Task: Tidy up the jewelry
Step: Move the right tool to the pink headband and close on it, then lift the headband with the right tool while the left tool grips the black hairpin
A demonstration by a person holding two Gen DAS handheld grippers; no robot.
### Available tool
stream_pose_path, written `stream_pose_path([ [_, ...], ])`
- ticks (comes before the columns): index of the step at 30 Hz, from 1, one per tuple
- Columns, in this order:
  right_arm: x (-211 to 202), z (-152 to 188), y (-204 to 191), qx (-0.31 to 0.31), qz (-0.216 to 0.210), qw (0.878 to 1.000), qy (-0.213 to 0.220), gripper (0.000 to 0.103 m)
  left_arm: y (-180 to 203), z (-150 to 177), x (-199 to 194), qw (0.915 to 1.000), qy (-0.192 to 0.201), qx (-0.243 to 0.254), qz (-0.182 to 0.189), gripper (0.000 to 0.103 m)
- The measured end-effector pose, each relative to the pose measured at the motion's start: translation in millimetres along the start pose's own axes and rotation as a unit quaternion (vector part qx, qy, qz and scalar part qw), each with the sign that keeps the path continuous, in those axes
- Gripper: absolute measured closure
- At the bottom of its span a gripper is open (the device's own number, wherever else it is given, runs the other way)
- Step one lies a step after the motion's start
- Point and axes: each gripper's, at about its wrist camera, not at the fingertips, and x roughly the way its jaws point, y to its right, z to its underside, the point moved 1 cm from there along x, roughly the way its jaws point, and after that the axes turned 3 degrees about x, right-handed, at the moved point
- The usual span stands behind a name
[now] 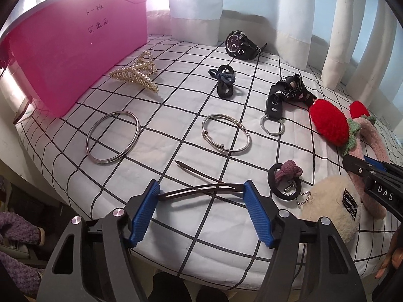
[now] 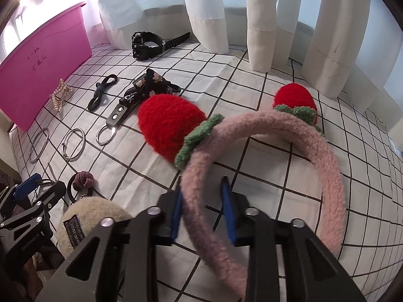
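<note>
The right gripper (image 2: 202,210) squeezes the fluffy pink headband with two red strawberries (image 2: 264,136), which lies on the white cloth with black lines (image 1: 176,115). The left gripper (image 1: 201,192) has its blue pads on both ends of a thin brown bent hair stick (image 1: 201,191); I cannot tell if they press it. The big pink plastic box (image 1: 75,45) has dark handwriting on its side. The black key strap with a metal ring (image 2: 131,100) shows "ck". A cream fluffy ball (image 2: 95,224) wears a small black tag, too blurry to read

Pink fuzzy strawberry headband (image 2: 289,136), brown hair stick (image 1: 201,191), on checked cloth
</note>
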Motion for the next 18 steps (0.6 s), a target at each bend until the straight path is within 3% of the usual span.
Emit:
stream_pose_path([
  [18,-51.6,-7.5,7.1,0.008,-0.039,0.998,0.057,0.093,-13.1,-20.3,-37.3,0.999,0.025,-0.028,0.022,0.037],
])
